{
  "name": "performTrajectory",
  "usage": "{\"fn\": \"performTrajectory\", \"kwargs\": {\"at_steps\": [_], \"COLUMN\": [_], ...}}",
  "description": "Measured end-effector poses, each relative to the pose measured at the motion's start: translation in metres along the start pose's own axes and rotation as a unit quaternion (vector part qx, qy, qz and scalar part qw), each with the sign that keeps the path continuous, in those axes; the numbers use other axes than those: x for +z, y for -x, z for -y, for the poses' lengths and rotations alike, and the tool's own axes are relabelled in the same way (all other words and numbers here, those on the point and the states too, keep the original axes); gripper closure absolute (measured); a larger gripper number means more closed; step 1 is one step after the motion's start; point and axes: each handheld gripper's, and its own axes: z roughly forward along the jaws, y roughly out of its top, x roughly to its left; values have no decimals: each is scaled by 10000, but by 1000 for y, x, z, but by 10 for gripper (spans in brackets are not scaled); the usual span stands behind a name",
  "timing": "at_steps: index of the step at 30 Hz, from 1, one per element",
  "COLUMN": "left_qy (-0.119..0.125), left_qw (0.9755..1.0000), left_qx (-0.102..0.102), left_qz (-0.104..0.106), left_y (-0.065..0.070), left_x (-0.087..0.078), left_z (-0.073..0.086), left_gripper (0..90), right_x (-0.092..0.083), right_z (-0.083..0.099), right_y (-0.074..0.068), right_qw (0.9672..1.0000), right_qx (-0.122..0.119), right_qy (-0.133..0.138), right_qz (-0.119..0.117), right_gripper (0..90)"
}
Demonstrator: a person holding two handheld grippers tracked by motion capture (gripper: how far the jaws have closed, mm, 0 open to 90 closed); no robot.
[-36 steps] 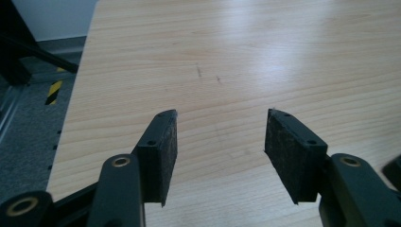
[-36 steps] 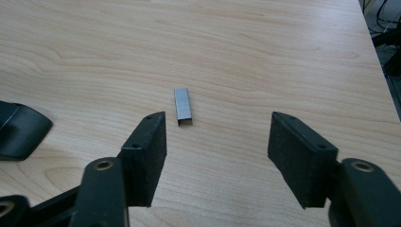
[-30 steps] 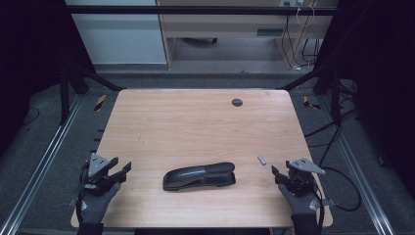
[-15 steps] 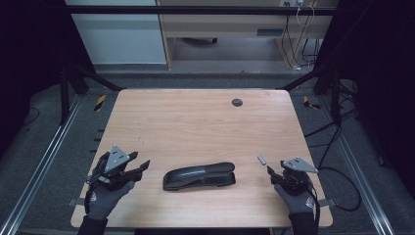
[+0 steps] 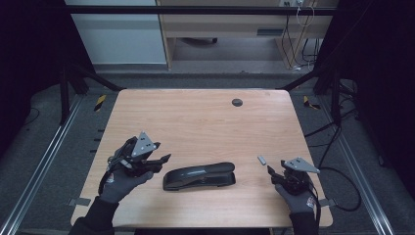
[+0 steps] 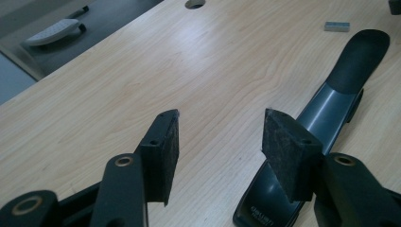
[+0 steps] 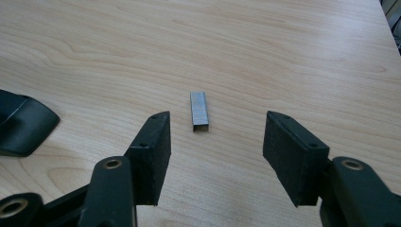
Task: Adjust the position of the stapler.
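A black stapler (image 5: 199, 176) lies flat near the table's front edge, its length running left to right. My left gripper (image 5: 164, 162) hovers just left of it, open and empty. In the left gripper view the stapler (image 6: 331, 94) runs past the right jaw of that gripper (image 6: 220, 127), whose jaws have just been closing slightly with nothing between them. A small strip of staples (image 5: 262, 159) lies right of the stapler. My right gripper (image 5: 272, 174) rests open just short of it. In the right gripper view the strip (image 7: 199, 110) lies ahead of the gap in that gripper (image 7: 216, 127), with the stapler's end (image 7: 19, 125) at the left.
The wooden table (image 5: 195, 122) has a round cable hole (image 5: 237, 102) near its far edge. Dark floor, metal rails and black frame legs surround the table. Cables trail on the floor at the right.
My left hand has lifted and moved right, from the table's front left corner to just beside the stapler's left end. The right gripper has stayed where it was.
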Motion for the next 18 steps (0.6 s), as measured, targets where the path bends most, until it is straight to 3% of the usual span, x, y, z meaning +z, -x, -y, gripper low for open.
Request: {"fn": "performTrajectory", "kwargs": {"at_steps": [9,12,18], "left_qy": [-179,-323,-464], "left_qw": [9988,9968,9941], "left_qx": [327,618,819], "left_qz": [315,400,529], "left_y": [15,25,34], "left_x": [16,23,31], "left_z": [-18,-25,-31], "left_gripper": [473,473,472], "right_x": [-2,-1,-1], "right_z": [-1,-1,-1], "right_y": [0,0,0], "right_qw": [9999,10000,10000], "right_qx": [91,65,75], "right_qy": [43,55,55], "right_qz": [-10,-11,-27], "right_gripper": [417,414,414]}}
